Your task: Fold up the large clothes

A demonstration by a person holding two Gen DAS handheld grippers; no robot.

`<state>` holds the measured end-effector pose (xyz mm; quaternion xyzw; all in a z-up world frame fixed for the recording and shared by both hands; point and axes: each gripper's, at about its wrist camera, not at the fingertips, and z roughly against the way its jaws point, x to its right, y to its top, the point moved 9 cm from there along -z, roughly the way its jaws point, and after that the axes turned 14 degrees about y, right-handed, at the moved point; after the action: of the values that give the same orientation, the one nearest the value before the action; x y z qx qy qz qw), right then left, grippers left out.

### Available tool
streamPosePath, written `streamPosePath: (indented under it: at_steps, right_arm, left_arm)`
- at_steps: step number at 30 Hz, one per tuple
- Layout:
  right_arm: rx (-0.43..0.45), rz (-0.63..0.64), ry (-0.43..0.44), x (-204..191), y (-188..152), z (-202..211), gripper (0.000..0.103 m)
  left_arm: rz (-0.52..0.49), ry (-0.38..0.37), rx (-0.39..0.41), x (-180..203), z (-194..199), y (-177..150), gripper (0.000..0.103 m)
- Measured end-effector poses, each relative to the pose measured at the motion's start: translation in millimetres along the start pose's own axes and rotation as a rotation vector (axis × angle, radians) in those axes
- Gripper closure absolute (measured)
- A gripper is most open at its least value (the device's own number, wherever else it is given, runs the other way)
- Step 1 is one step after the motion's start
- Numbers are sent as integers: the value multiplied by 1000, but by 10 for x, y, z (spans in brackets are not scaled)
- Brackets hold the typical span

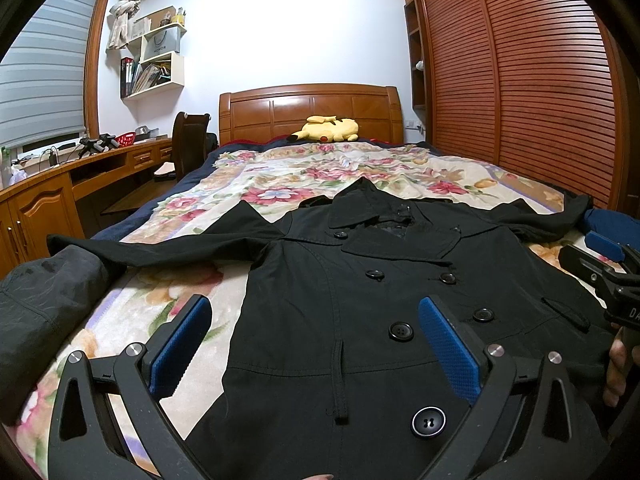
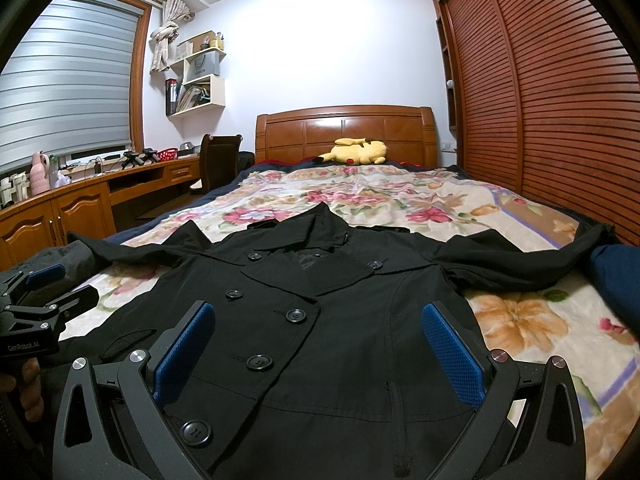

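Hovering over the black coat (image 1: 360,300) spread flat, front up, on the floral blanket (image 1: 280,176), your left gripper (image 1: 316,344) and right gripper (image 2: 318,350) gape wide, holding nothing. A red basket (image 2: 167,155) sits on the desk (image 2: 120,178), contents unclear; "HONOR" marks the shelved grey bag (image 1: 161,43), "GenRobot.AI" your left gripper's body.

Matt black cloth coat (image 1: 360,300) on fuzzy floral blanket (image 1: 192,292).

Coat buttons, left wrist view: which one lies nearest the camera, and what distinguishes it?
The lowest button on the black coat, below the left tongs' right blue pad. It looks largest, with a shiny pale rim; the others sit farther up toward the collar.
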<state>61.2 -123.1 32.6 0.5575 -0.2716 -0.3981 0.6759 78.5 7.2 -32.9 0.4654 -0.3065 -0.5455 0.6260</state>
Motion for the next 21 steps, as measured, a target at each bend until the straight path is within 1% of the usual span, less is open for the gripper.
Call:
streamPosePath:
  at_steps: [6,10,12,21]
  right_arm:
    - [-5,22,13,-60,14,10,0]
    - [-5,24,45,-101,38,13,0]
    - [-6,23,66,-113,48,-15,0]
    - [-16,59,110,-227,111,-104,0]
  left_arm:
    - [-3,14,-14,-101,40,-14,0]
    - [-2,18,-40,-196,65,-46,0]
    - [-9,27,-42,-242,89,-49,0]
    - [-21,64,-53,-468,131,-53,0]
